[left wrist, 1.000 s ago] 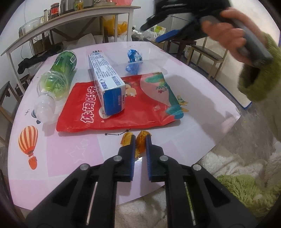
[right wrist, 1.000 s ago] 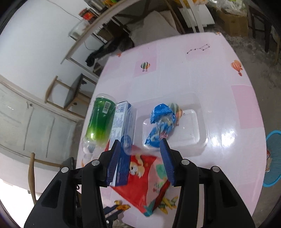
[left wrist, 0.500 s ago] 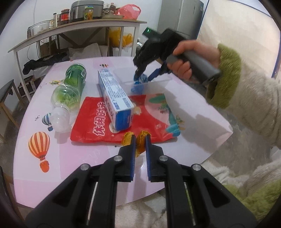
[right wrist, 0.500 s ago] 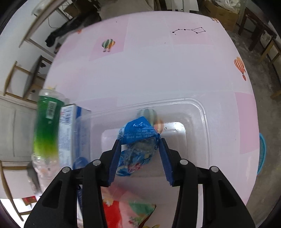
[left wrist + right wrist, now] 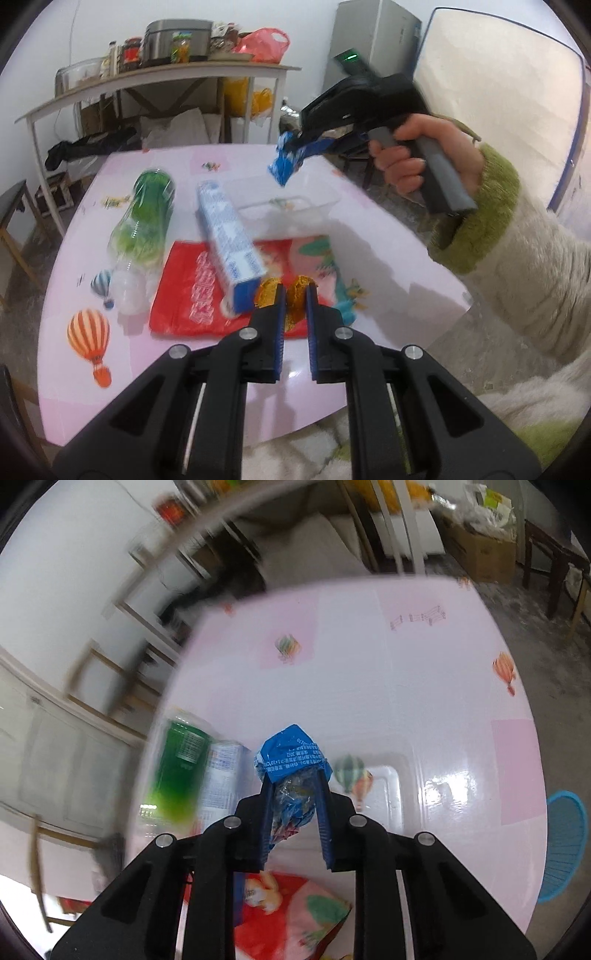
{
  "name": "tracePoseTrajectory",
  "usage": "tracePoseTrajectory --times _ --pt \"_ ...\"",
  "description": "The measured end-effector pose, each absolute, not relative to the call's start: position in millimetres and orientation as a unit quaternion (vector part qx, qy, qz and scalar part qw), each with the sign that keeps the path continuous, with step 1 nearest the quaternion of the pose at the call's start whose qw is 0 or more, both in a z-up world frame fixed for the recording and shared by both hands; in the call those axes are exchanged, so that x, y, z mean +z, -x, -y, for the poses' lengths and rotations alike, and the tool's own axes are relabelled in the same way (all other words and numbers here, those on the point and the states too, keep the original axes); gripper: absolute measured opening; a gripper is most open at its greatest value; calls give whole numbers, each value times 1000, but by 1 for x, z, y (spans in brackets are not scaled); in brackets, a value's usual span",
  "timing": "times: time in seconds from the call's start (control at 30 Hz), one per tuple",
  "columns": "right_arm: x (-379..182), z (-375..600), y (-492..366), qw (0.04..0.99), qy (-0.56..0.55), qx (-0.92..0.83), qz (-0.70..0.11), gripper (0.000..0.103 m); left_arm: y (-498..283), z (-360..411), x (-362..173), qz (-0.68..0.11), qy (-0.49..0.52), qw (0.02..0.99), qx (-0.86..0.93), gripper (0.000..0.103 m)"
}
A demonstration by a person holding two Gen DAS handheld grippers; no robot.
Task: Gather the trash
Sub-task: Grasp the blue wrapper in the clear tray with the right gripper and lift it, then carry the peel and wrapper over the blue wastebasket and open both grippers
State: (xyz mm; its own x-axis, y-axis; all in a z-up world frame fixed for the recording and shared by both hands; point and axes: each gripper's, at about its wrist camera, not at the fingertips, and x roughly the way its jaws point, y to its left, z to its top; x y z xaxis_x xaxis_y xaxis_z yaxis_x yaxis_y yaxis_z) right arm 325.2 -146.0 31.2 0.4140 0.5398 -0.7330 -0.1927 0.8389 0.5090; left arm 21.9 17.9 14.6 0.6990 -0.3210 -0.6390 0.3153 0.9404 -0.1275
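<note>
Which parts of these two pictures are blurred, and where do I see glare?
Right wrist view: shelf and green bottle smear with motion blur, while the blue wrapper between the closing right gripper stays sharp; glare sits on the table. Left wrist view: mild blur on the box; left gripper sharp.
</note>
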Motion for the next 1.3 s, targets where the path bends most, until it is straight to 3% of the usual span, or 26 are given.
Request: tracePoseTrajectory --times 0.2,0.4,0.53,0.73,0.87,0.93,1.0,1.13,1.3 --pt "82 258 -259 869 -230 189 -396 21 -53 34 49 -330 -3 913 -241 9" --pt "68 396 -180 890 -272 33 -364 22 -113 135 68 -364 -7 870 -333 9" --pt "-1 471 -135 851 -329 -53 -406 22 -160 229 49 -445 -17 805 -391 9" --pt "-102 523 -119 789 -393 -106 -461 22 -209 358 -38 -585 -40 697 -413 10" --pt "-160 548 -135 760 -411 -125 -488 25 -231 412 -90 -630 -61 668 -392 10" --pt "-184 561 -147 748 -413 -141 -500 27 -241 432 -112 -642 -64 666 -373 20" --pt "-206 574 -152 734 -424 -142 -511 40 -249 444 -127 -650 -70 669 -353 43" --pt "-235 588 -162 715 -430 -162 -527 43 -257 443 -141 -653 -64 678 -331 49" --pt "-219 585 -157 730 -423 -168 -510 46 -253 438 -128 -626 -74 702 -332 55"
